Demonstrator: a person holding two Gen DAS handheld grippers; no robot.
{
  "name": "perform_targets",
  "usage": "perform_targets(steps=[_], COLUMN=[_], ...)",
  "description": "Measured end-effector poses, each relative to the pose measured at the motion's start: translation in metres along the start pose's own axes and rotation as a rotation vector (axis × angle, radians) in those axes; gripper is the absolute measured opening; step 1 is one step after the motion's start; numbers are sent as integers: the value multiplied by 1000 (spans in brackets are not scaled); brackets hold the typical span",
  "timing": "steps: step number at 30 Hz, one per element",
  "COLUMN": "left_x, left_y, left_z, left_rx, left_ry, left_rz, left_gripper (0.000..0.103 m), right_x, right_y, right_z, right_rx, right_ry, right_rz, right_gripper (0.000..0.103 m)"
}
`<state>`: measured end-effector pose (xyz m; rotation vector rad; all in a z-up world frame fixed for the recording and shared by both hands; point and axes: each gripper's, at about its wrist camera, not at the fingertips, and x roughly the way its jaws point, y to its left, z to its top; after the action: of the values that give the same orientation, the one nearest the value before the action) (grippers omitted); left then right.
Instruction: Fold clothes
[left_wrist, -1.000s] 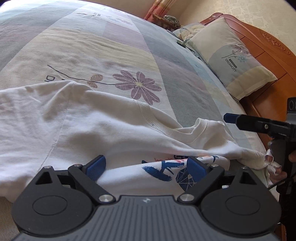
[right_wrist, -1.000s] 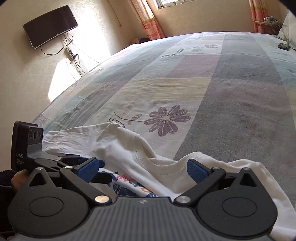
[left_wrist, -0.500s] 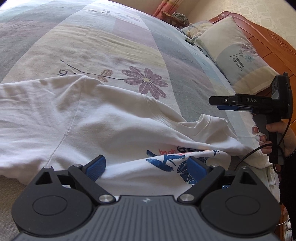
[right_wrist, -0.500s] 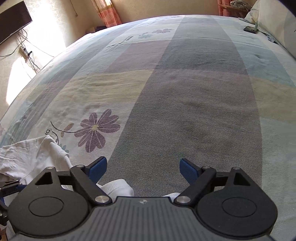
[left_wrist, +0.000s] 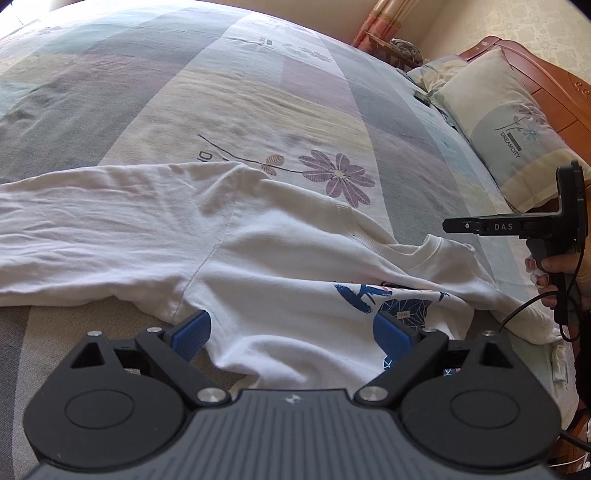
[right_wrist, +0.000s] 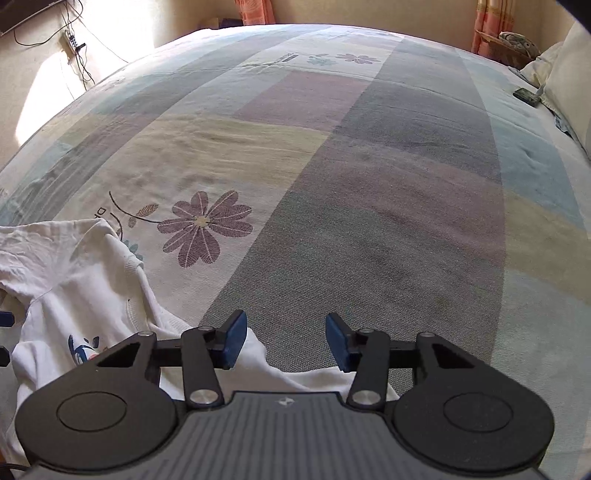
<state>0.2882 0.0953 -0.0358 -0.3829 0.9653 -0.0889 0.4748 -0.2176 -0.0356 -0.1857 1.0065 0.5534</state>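
Right gripper (right_wrist: 282, 341) now off the white shirt (left_wrist: 258, 266), jaws closing empty; left gripper (left_wrist: 291, 332) jaws wide (pillow (left_wrist: 517, 122): DREAMCITY)

Ahead of my right gripper (right_wrist: 286, 341), whose jaws are closing on air, the bedspread (right_wrist: 369, 166) lies bare to its far edge. The white sweatshirt (left_wrist: 258, 266) covers the near edge; pillows (left_wrist: 517, 125) and a small dark device (right_wrist: 527, 96) crowd the headboard side.
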Motion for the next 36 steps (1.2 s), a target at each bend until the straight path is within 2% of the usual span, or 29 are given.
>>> perform_targets(steps=[3,10,14,17,19,22,24,28,32,36], left_x=[1,12,28,45,58,78,88,88,89,88], left_y=[0,-18,-32,-46,-56,-61,-59,-52,-48,-50], left_z=[2,15,29,34,36,29,23,19,20,25], left_rx=[-18,68,111,159,193,193,187,176,147,144], left_ry=[0,13,30,60,88,145,178,158,152,150], left_rz=[3,2,-36,-71,-94,-112,-113,-147,-171,-164], left_gripper=[94,94,94,94,94,94,94,98,101,102], right_x=[18,16,7,-1,-4,2,9,17,15,14], right_y=[-1,27,52,51,45,29,19,-5,-16,-22], right_z=[2,-26,-51,-59,-60,-57,-54,-44,-25,-9], right_rx=[-30,-66,-122,-74,-28,27,52,139,144,138], right_ry=[46,86,79,41,23,12,17,30,21,5], right_rz=[-57,129,104,103,137,216,250,331,292,224], right_gripper=[54,54,57,60,72,82,83,83,83,83])
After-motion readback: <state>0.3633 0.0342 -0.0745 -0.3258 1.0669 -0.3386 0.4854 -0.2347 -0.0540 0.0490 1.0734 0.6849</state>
